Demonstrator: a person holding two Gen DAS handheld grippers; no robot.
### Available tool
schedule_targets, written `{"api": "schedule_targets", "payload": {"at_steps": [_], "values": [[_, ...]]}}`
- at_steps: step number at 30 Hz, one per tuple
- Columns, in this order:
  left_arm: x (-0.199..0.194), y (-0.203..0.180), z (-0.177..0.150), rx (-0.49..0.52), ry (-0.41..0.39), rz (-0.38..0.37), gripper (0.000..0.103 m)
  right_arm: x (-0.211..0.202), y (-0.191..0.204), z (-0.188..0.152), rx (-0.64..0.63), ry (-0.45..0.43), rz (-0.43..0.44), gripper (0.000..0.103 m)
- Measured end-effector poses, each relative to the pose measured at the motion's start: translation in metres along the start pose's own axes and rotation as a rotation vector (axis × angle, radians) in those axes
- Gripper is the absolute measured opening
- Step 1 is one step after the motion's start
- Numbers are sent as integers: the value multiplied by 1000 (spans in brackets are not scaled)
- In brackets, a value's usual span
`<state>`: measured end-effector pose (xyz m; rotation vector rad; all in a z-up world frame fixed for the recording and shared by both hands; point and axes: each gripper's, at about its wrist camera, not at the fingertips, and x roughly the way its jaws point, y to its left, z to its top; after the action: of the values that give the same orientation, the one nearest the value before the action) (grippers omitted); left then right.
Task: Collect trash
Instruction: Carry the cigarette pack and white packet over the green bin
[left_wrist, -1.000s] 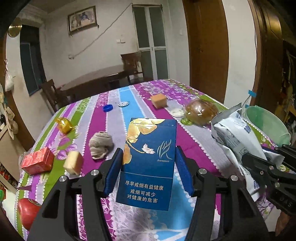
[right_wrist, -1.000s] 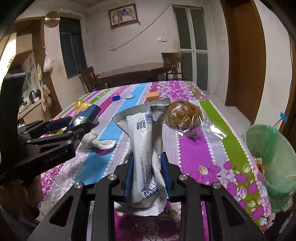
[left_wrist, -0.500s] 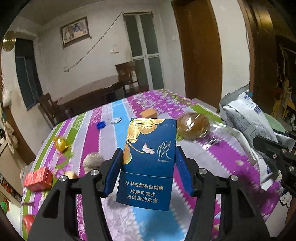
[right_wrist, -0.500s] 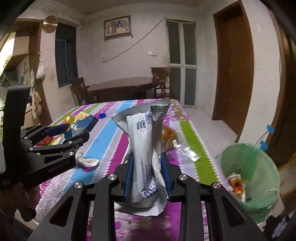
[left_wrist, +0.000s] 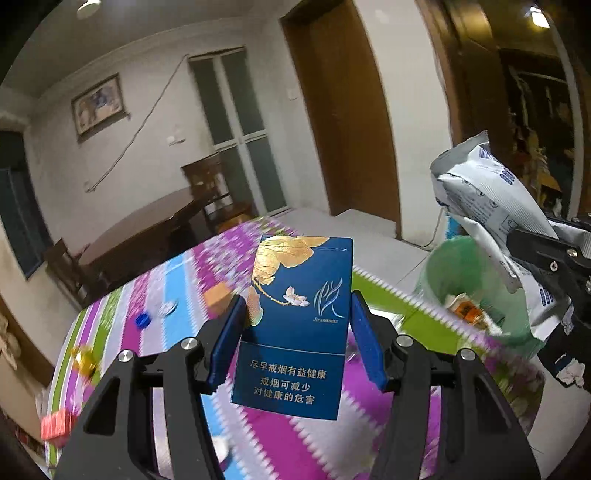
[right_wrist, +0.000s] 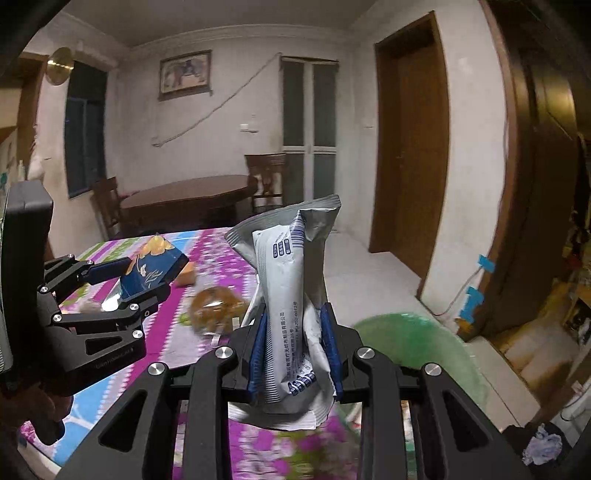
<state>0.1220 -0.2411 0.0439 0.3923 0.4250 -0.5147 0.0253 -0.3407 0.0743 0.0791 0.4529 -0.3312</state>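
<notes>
I hold the left gripper (left_wrist: 295, 332) clamped on the blue cigarette pack (left_wrist: 295, 325), upright for carrying. My right gripper (right_wrist: 293, 350) pinches the crumpled white wrapper (right_wrist: 288, 295). Beyond the table edge sits the green bin (left_wrist: 476, 288), the probable drop target.

Wooden table (right_wrist: 184, 194), chair (right_wrist: 266, 173) — framed picture (right_wrist: 185, 75) above.

i'm in a lived-in home dining room: my table (left_wrist: 177, 280) wears a striped floral cloth, a dark wooden dining table (right_wrist: 184, 195) with wooden chairs (right_wrist: 266, 173) stands farther back, a framed picture (right_wrist: 184, 74) hangs on the scuffed white wall, and there are brown wooden doors (right_wrist: 410, 147) and a bag-lined green bin (left_wrist: 476, 284) on the tiled floor.
</notes>
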Motion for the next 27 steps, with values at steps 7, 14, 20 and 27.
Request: {"api": "schedule_targets", "payload": {"at_steps": [7,14,20,27], "values": [[29,-52,28,64,-6,-79,55,5,-62,7,32,28,-102,29],[55,-91,42,102,15,-138,55,17,-121,5,84,86,-180,29],[80,-118,49,130,64,-188,55,34,-176,-5,142,166,-228,29],[110,-142,56,149,152,-299,55,48,-206,-16,193,235,-257,29]]}}
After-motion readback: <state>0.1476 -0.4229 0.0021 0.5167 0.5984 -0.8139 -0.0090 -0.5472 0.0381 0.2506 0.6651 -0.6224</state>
